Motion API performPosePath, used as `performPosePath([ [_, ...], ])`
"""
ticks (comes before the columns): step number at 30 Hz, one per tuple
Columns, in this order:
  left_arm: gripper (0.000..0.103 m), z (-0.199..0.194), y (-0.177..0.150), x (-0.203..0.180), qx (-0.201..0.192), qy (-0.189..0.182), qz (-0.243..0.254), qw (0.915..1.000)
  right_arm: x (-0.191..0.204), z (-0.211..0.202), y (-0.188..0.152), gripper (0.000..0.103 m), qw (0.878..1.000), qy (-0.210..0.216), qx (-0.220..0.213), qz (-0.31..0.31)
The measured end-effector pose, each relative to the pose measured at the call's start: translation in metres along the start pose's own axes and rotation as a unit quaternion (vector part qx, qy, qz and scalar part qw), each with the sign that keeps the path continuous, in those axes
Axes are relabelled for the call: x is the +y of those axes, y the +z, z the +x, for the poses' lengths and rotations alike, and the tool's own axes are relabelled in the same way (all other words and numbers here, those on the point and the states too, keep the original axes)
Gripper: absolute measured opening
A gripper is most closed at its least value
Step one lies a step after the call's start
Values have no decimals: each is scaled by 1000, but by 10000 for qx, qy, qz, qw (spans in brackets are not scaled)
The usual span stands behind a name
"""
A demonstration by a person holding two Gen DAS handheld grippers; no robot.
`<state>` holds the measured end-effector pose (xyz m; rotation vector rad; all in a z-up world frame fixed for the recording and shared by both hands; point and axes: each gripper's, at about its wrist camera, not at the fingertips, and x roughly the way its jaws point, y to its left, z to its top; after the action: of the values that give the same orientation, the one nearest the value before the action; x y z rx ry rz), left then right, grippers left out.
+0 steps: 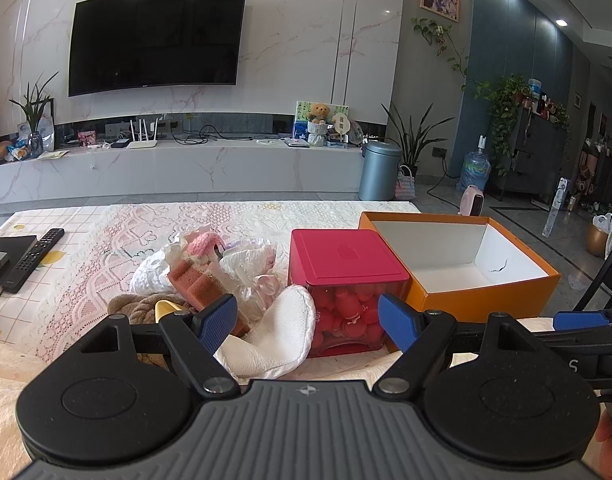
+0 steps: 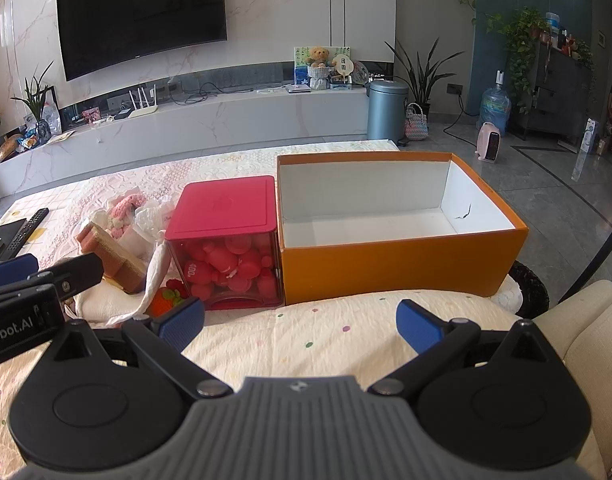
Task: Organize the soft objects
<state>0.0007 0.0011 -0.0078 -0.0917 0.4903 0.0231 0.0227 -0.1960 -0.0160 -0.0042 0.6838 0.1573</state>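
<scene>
The left hand-held gripper [image 1: 308,322] hangs low with its blue-padded fingers spread wide and nothing between them; it hovers just short of the soft pile. The right hand-held gripper [image 2: 300,326] is likewise spread wide and empty, poised over a cream quilted cover with coloured dots [image 2: 306,328] in front of the boxes.

Nearest the left fingers lies a white padded cloth mitt [image 1: 282,332], leaning against the front of a clear plastic cube box with a magenta lid [image 1: 346,264], which is full of pink-red rounded toys. Beside the mitt, on its left, sit a brown knitted rope-like bundle [image 1: 140,306] and a terracotta-and-tan sponge block [image 1: 194,280], tilted up. Behind the sponge rest a pink crocheted piece [image 1: 204,246] and crumpled white sheer fabric [image 1: 242,260]. From the right wrist view a small orange and red knitted toy [image 2: 168,296] peeks out at the foot of the cube box.

Touching the cube box on its right stands an open orange cardboard box with a white inside [image 2: 402,256], holding nothing; a dark scuff marks its floor.

All of this rests on a tabletop under a pink-and-white lace cloth [image 1: 118,248]. Farther left lies a black remote control [image 1: 34,260]. Beyond are a white marble TV bench [image 1: 186,168] and a wall-mounted black television [image 1: 154,40].
</scene>
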Motion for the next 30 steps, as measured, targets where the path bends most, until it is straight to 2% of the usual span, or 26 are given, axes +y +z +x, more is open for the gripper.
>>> performPosePath([
  [30,94,0,-5,-3,13,-13,-11,10000,-1,4,-8,100,10000,-16,60,-4],
])
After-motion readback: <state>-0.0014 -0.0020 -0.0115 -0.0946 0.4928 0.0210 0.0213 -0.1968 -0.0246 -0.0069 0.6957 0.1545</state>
